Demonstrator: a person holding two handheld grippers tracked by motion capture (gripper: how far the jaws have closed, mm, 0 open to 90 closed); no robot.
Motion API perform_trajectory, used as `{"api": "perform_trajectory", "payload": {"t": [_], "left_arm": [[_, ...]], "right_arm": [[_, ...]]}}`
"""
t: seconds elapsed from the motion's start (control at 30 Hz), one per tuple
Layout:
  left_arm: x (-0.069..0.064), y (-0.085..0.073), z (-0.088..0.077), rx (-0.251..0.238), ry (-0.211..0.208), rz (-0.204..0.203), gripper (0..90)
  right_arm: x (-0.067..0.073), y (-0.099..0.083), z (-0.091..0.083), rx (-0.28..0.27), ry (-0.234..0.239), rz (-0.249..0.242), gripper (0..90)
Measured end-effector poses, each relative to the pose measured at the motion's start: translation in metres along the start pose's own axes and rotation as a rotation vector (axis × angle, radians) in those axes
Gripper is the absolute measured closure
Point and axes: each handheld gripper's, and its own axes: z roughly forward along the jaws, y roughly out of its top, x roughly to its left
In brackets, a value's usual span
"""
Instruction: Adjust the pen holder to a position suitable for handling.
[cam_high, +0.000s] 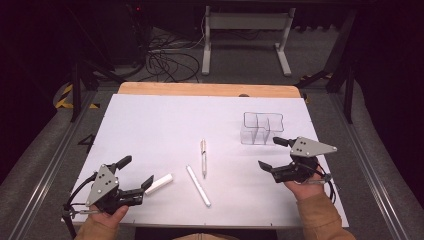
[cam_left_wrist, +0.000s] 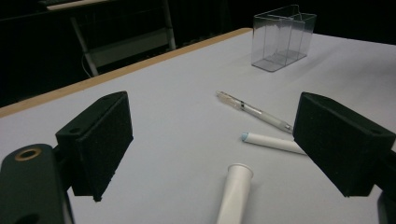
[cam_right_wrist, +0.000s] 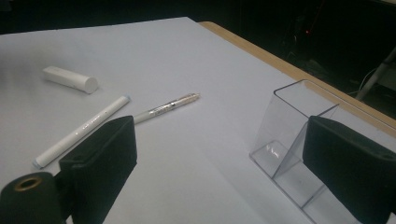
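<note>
We have both grippers low over the white table (cam_high: 150, 120) with jaws spread wide and nothing between them. Our left gripper (cam_high: 136, 175) sits at the near left corner, and just off its jaw tips lies the short white tube (cam_high: 159, 184), close but not touching; in the left gripper view that white tube (cam_left_wrist: 234, 193) points up between the two black jaws, its round open end facing away from us. Beyond it lies the white marker (cam_high: 198, 186), slim, with a pale blue tip, set at a slant. Next to that is the clear pen (cam_high: 203, 157), thin, with a see-through barrel, lying nearly straight away from us. Our right gripper (cam_high: 270, 153) hovers on the right side, well apart from the pens, released and empty. Just beyond its far jaw stands the clear organizer box (cam_high: 262, 128), upright, transparent, split by inner walls into compartments; in the right gripper view it sits partly behind the right-hand jaw.
</note>
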Motion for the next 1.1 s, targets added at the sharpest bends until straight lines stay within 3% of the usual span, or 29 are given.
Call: {"api": "perform_trajectory", "payload": {"t": [0.37, 0.6, 1.1], "left_arm": [[0.0, 0.0, 0.0, 0.001, 0.0, 0.001, 12.9], [0.0, 0.0, 0.001, 0.002, 0.0, 0.001, 12.9], [0.001, 0.0, 0.001, 0.006, -0.003, 0.004, 13.0]], "right_arm": [[-0.006, 0.005, 0.0, 0.03, -0.021, -0.017, 14.8], [-0.014, 0.01, 0.005, 0.114, -0.033, -0.042, 19.1], [-0.035, 0.03, 0.019, 0.217, -0.041, -0.079, 27.0]]}}
